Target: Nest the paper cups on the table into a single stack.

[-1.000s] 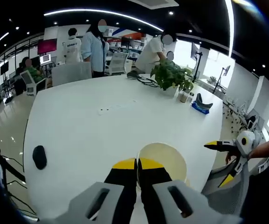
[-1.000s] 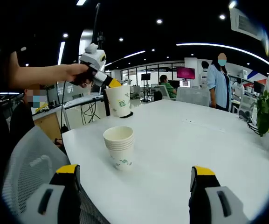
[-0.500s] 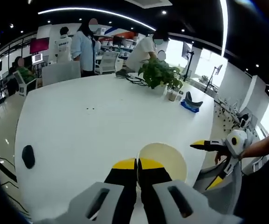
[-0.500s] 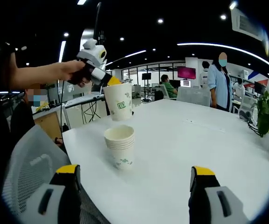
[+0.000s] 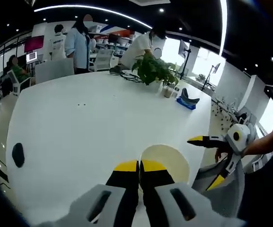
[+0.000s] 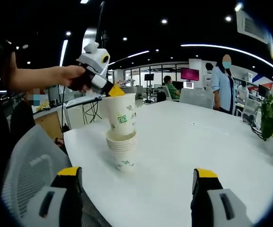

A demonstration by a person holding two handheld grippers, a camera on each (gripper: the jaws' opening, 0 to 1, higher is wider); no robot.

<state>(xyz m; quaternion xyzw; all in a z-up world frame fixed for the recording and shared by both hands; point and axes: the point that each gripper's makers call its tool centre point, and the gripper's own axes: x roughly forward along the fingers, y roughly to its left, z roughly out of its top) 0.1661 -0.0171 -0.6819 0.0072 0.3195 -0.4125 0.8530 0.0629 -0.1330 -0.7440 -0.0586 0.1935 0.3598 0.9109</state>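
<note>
white table (image 6: 212,146); left gripper (image 6: 113,90) jaws pinch green-logo cup (image 6: 121,116) over stack (image 6: 122,151); right gripper (image 6: 134,182) jaws wide.

Paper cup (image 6: 122,115): white, green logo, upright, base entering stack (image 6: 123,151) of nested cups on table (image 6: 198,142).

held cup (image 6: 121,116) base hidden in stack (image 6: 122,152)

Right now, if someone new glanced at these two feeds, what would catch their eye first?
In the right gripper view, the left gripper holds a paper cup by its rim, its base just entering the stack of cups near the white table's edge. The right gripper waits with jaws wide apart. In the left gripper view, a leafy potted plant stands at the table's far side.
</note>
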